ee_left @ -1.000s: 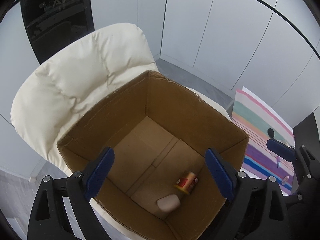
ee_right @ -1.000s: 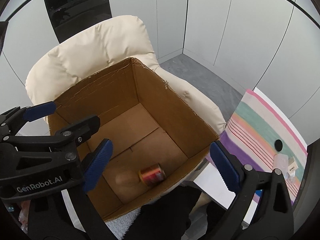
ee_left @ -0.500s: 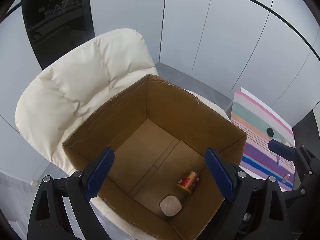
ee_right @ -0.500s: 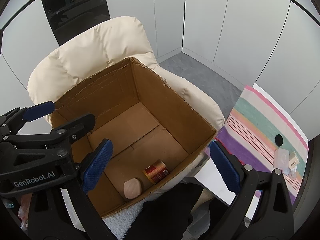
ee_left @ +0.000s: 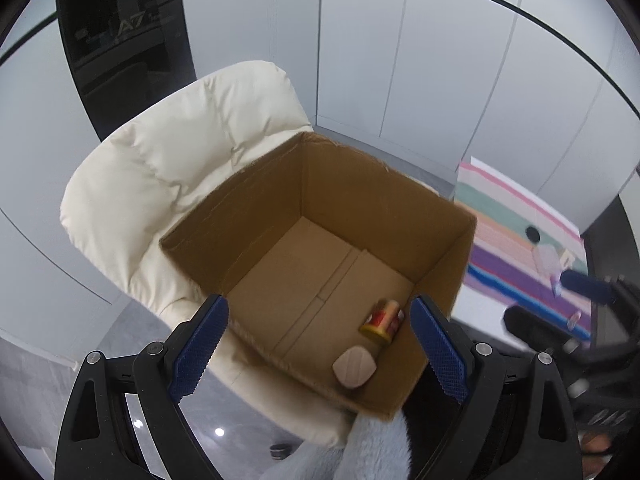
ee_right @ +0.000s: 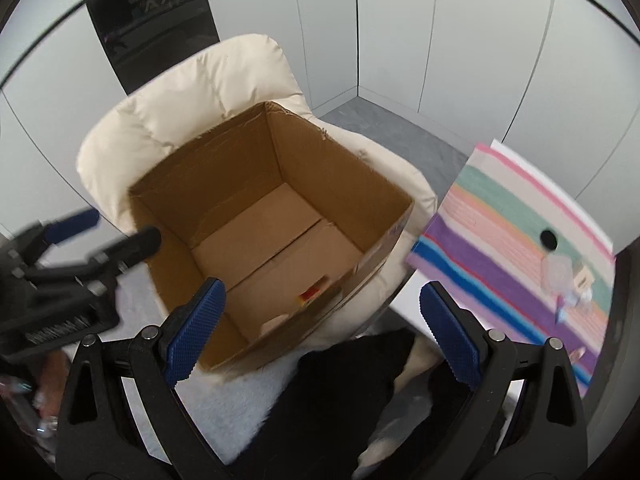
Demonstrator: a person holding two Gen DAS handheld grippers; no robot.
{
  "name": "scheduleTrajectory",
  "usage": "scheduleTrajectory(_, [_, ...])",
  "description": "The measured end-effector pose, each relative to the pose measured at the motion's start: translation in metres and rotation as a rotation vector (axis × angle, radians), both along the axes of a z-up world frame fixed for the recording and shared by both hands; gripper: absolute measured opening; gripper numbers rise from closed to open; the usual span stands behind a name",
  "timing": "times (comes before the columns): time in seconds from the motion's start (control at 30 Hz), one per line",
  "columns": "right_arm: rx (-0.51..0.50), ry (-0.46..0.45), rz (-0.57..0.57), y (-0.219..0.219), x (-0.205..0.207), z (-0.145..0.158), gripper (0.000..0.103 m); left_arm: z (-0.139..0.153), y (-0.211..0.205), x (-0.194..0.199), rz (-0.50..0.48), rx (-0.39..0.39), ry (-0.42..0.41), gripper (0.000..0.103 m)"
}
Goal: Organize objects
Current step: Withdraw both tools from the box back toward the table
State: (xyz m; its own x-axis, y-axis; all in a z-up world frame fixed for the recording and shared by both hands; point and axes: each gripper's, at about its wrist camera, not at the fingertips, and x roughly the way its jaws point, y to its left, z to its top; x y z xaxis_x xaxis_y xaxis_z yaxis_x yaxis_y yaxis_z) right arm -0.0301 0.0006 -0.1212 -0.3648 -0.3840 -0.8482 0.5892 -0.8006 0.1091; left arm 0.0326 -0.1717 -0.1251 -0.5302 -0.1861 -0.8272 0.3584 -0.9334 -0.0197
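Standing beside the chair, I see both grippers hang above the cardboard box (ee_left: 320, 216) with nothing between their fingers: the left gripper (ee_left: 320, 344) has its jaws wide apart and empty, and the right gripper (ee_right: 320, 324) is the same. The box sits on the seat of a cream padded chair (ee_left: 172, 160). In it lie a small red and gold can (ee_left: 383, 322) on its side and, just beside it on the near side, a pale flat object (ee_left: 355, 367), both in the near right corner.

I judge that the next step is to fetch another thing from the striped cloth (ee_right: 500, 216) at the right, where a few small items (ee_right: 568, 276) and a black round object (ee_right: 548, 239) remain. To do it well, the hand should rise clear of the right wall of the box before going over, and come down on one item only, because they lie close together and are too blurred to tell apart.

A dark garment (ee_right: 344, 396) and a pale fluffy fabric (ee_left: 348, 452) lie near, below the grippers.
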Motion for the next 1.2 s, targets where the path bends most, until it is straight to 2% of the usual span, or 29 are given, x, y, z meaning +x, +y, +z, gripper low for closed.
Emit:
scheduleTrajectory(0.07, [-0.029,-0.012,-0.006,0.007,0.005,0.004,0.099,0.002,0.005,0.007,-0.002,-0.02,0.015,0.093])
scheduleTrajectory(0.17, [-0.026,0.024,-0.017,0.01,0.009,0.011,0.099,0.009,0.009,0.007,-0.013,-0.026,0.044,0.093])
scheduleTrajectory(0.3, [-0.022,0.044,-0.041,0.015,0.008,0.014,0.099,0.007,0.016,0.006,-0.037,-0.032,0.039,0.093])
scheduleTrajectory(0.53, [-0.035,0.036,-0.085,0.035,0.003,0.015,0.099,0.002,0.024,-0.004,-0.063,0.03,0.023,0.093])
scheduleTrajectory(0.7, [-0.033,0.043,-0.131,0.053,0.0,0.017,0.099,0.001,0.043,-0.018,-0.113,0.03,0.025,0.093])
scheduleTrajectory(1.2, [-0.021,0.06,-0.406,0.179,-0.01,0.024,0.099,-0.001,0.157,-0.07,-0.368,0.055,0.021,0.093])
